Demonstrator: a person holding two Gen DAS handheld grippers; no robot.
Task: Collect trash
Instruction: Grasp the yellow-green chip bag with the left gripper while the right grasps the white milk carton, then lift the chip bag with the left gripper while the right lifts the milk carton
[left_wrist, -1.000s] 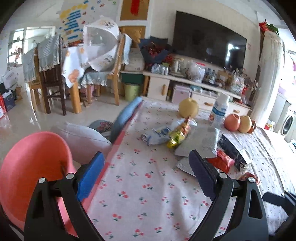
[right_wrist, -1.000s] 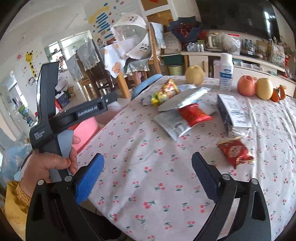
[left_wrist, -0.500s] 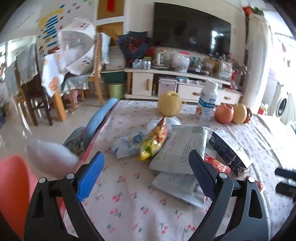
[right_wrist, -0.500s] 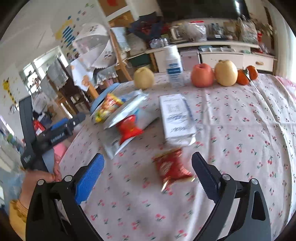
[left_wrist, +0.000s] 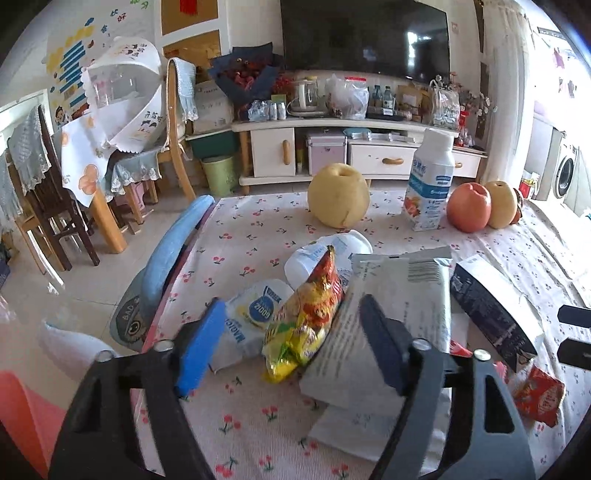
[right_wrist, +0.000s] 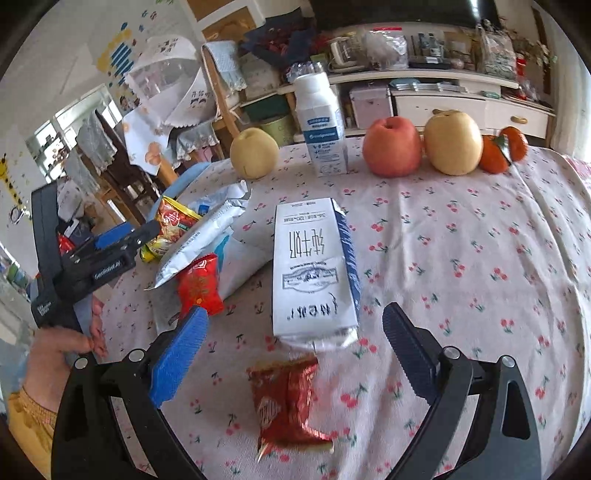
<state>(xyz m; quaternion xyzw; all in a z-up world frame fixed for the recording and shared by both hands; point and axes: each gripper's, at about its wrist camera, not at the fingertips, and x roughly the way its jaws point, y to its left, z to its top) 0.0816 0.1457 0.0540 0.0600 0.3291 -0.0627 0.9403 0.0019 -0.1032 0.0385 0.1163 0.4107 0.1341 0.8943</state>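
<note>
Table (right_wrist: 461, 258): white cloth, small red cherry print.
Flat carton (right_wrist: 314, 269): white face, blue side, dark lettering.
Small snack packet (right_wrist: 288, 402): red foil, at 6 o'clock of the carton.
Second packet (right_wrist: 199, 284): red, at 9 o'clock of it.
Long wrapper (left_wrist: 306, 314): yellow, red and green.
Pouch (left_wrist: 255, 314): white, blue-and-yellow badge.
Apple (right_wrist: 391, 147): red-orange.
Pears (right_wrist: 452, 144): pale yellow.
Milk bottle (right_wrist: 323, 125): white, blue label.
Left claw (left_wrist: 291, 339): black frame, blue pads.

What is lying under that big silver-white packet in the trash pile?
Under the silver-white packet a red snack wrapper pokes out, resting on a flatter white bag. The yellow-red snack bag leans against its edge. Anything deeper beneath it is covered.
</note>
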